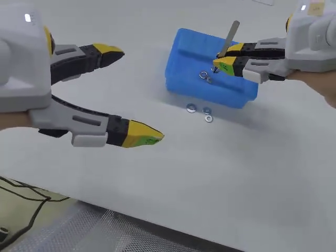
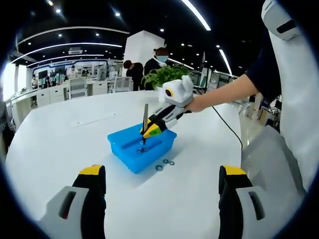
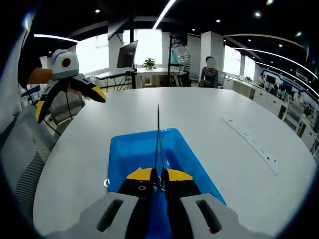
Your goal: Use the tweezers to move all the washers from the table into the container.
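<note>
**Head view.** The left gripper (image 1: 130, 94) is being held released, its jaws spread wide over bare white table (image 1: 173, 173) with nothing between them. The right gripper (image 1: 223, 62) is being held clenched on the tweezers (image 1: 229, 38), whose tips are being pointed down into the blue container (image 1: 184, 58). Whether a washer is being pinched cannot be told. The washers in the container (image 1: 203, 76) are lying just beside the tips. The three washers on the table (image 1: 206, 111) are lying just beside the container's near wall. Open tabletop is being left on every side of the container. Past the near edge, a mesh chair (image 1: 105, 226) and a cable (image 1: 26, 202) are being shown.

**Left gripper view.** The left gripper (image 2: 162, 172) is being shown with its yellow-tipped black jaws well apart. The container (image 2: 124, 149), a shallow rectangular tray of smooth moulded plastic, is being framed between them. The right gripper (image 2: 153, 130) is being held over it with the tweezers (image 2: 145, 115) upright. The washers on the table (image 2: 164, 163), small bright rings, are lying apart from its wall, and the washers in the container (image 2: 143, 149) are lying on its floor.

**Right gripper view.** The right gripper (image 3: 158, 175) is being shown closed on the tweezers (image 3: 158, 134), two thin metal blades narrowing to a point above the container (image 3: 134, 149). The left gripper (image 3: 70, 103) is being held well apart, beyond the table's rounded edge.
</note>
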### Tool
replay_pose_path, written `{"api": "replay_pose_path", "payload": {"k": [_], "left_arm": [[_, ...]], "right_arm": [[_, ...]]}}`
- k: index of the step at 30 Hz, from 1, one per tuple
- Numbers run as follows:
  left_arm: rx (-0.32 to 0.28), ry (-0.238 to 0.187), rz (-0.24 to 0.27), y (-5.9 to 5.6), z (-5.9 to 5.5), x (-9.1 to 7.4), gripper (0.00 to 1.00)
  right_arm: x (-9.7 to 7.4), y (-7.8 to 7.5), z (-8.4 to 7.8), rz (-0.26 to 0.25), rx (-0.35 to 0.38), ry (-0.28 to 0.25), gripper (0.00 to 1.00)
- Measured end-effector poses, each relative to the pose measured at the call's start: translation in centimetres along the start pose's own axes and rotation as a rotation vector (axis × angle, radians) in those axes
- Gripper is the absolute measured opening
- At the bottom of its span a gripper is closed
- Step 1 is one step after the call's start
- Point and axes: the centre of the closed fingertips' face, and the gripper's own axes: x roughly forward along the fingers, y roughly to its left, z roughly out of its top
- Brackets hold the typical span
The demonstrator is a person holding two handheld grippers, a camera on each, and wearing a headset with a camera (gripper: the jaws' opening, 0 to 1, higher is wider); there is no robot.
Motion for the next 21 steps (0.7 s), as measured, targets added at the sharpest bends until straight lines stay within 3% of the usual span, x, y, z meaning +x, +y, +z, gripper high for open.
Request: {"api": "replay_pose_path", "payload": {"k": [8, 21], "left_arm": [[-0.008, 0.024, 0.005, 0.1, -0.94, 0.0, 0.99], [-0.028, 0.005, 0.01, -0.08, -0.53, 0.2, 0.99]], "right_arm": [[0.85, -0.18, -0.88, -0.002, 0.001, 0.016, 0.09], [0.9, -0.41, -0.68, -0.011, 0.001, 0.008, 0.1]]}}
